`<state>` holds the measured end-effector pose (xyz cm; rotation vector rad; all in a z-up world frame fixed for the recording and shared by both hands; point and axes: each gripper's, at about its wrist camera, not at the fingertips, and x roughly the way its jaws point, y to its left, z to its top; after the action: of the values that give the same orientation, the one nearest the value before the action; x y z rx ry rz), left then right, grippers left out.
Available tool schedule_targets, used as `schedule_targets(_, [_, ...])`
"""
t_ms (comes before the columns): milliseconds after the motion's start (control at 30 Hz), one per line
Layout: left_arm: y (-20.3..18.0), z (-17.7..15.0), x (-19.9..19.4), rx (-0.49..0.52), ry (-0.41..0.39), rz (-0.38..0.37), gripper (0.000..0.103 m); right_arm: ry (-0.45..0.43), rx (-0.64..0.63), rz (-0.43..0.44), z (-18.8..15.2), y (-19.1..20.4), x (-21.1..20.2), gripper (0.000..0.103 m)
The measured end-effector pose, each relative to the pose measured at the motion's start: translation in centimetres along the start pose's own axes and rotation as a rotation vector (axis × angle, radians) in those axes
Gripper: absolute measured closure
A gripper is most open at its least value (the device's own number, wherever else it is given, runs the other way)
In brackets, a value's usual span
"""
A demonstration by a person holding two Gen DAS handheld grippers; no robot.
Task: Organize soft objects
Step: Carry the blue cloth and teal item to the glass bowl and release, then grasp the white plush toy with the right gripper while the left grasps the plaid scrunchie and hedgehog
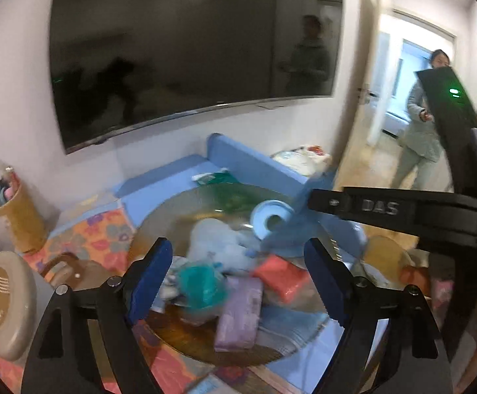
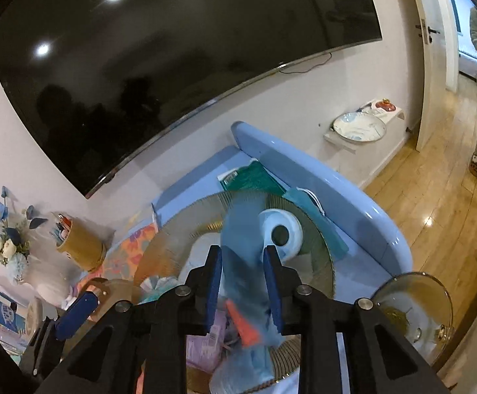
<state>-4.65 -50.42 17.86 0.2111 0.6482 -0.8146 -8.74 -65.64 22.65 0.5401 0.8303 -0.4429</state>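
Currently the left gripper (image 1: pixel 238 282) hangs over a round glass tray (image 1: pixel 159 226) with its jaws spread wide and nothing between them. Under it lies the heap of soft things: a teal scrubber (image 1: pixel 200 284), a grey-blue plush toy (image 1: pixel 217 241), a lilac pack (image 1: pixel 240 312), a coral pack (image 1: pixel 283 277) and a folded blue cloth (image 1: pixel 286 325). Further right, the right gripper (image 2: pixel 243 284) has its jaws drawn narrow around a hanging blue towel (image 2: pixel 238 229), which is blurred; I judge it gripped, lifted above the tray. A roll of blue paper (image 2: pixel 283 233) lies just beyond its fingertips, whether touching the towel I cannot tell. Handling, as judged: everything here is light and limp, nothing fragile except the glass underneath. The towel will droop and swing, so take it at a bunched fold, not an edge. The packs look slippery in film; pinch across the short side. The scrubber compresses, so any hold works.
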Motion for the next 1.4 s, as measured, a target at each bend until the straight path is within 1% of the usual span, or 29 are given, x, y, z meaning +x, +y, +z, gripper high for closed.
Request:
schedule_targets(67, [-0.5,0.1,-0.5,0.022,-0.013,0.021,0.022,-0.010,-0.019,0.015,-0.3,0.0,-0.6,0.078])
schedule_targets(100, [-0.6,0.1,-0.9,0.028,-0.012,0.023,0.022,-0.017,-0.028,0.000,-0.5,0.2,-1.3,0.078])
schedule_targets(133, [-0.7,0.0,-1.6,0.032,-0.010,0.008,0.022,-0.020,-0.029,-0.003,-0.6,0.2,-1.6,0.078])
schedule_targets(167, [-0.6,0.1,-1.9,0.031,-0.013,-0.002,0.022,-0.032,-0.031,0.011,-0.8,0.4,-2.5,0.078])
schedule_targets(233, [-0.7,0.0,-3.2,0.026,-0.028,-0.002,0.022,-0.046,-0.044,0.030,-0.9,0.8,-3.8,0.077])
schedule_targets(267, [-0.8,-0.1,-4.3,0.024,-0.033,-0.007,0.022,-0.050,-0.047,0.028,-1.0,1.1,-4.3,0.075])
schedule_targets(300, [-0.7,-0.2,-5.0,0.019,-0.031,-0.013,0.022,-0.053,-0.046,0.031,-1.2,1.3,-4.9,0.066])
schedule_targets(333, [-0.5,-0.3,-5.5,0.011,-0.029,-0.022,0.022,-0.062,-0.042,0.039,-1.3,1.4,-5.5,0.053])
schedule_targets(367, [-0.4,-0.5,-6.4,0.001,-0.031,-0.042,0.022,-0.081,-0.037,0.052,-1.6,1.6,-6.4,0.047])
schedule_targets(400, [-0.2,-0.8,-7.8,-0.007,-0.037,-0.068,0.022,-0.105,-0.036,0.062,-2.0,1.9,-7.5,0.043])
schedule_targets(467, [0.0,-1.3,-9.7,-0.016,-0.051,-0.094,0.022,-0.128,-0.055,0.067,-2.9,2.8,-9.7,0.043])
schedule_targets(533, [0.5,-2.0,-12.7,-0.028,-0.079,-0.104,0.022,-0.146,-0.069,0.082,-3.8,3.6,-11.5,0.042])
schedule_targets(567, [1.1,-2.5,-14.9,-0.048,-0.110,-0.099,0.022,-0.161,-0.077,0.096,-4.4,4.1,-12.8,0.042])
schedule_targets(667, [3.4,-3.4,-20.3,-0.098,-0.174,-0.119,0.022,-0.203,-0.115,0.119,-6.7,6.0,-16.3,0.034])
schedule_targets(733, [5.0,-3.8,-23.2,-0.107,-0.222,-0.111,0.022,-0.236,-0.161,0.136,-8.6,8.1,-18.4,0.029])
schedule_targets(767, [6.1,-4.2,-25.5,-0.096,-0.258,-0.084,0.022,-0.241,-0.176,0.143,-9.3,8.9,-19.0,0.028])
schedule_targets(800, [6.8,-4.5,-26.7,-0.085,-0.275,-0.060,0.022,-0.244,-0.204,0.157,-10.4,10.4,-19.6,0.027])
schedule_targets(900, [9.6,-5.3,-30.5,-0.062,-0.306,0.027,0.022,-0.241,-0.296,0.217,-13.1,15.0,-20.6,0.027])
schedule_targets(933, [10.5,-5.5,-31.4,-0.064,-0.312,0.041,0.022,-0.236,-0.333,0.246,-14.1,16.9,-20.7,0.027])
schedule_targets(1000, [12.8,-6.0,-33.5,-0.076,-0.321,0.097,0.022,-0.221,-0.390,0.297,-15.7,20.2,-20.7,0.027])
schedule_targets(1100, [16.5,-6.8,-35.9,-0.110,-0.341,0.187,0.022,-0.203,-0.448,0.346,-17.6,24.2,-19.9,0.026])
schedule_targets(1167, [19.5,-7.2,-37.3,-0.141,-0.341,0.252,0.021,-0.176,-0.473,0.375,-18.6,26.7,-18.3,0.025])
schedule_targets(1233, [22.5,-7.7,-37.7,-0.175,-0.318,0.302,0.020,-0.145,-0.474,0.382,-19.0,28.0,-16.6,0.024])
schedule_targets(1300, [25.6,-8.4,-37.7,-0.213,-0.288,0.342,0.019,-0.082,-0.455,0.383,-19.1,29.3,-13.5,0.024])
schedule_targets(1400, [30.0,-9.8,-36.5,-0.273,-0.236,0.403,0.019,0.011,-0.417,0.380,-19.0,30.5,-9.0,0.024])
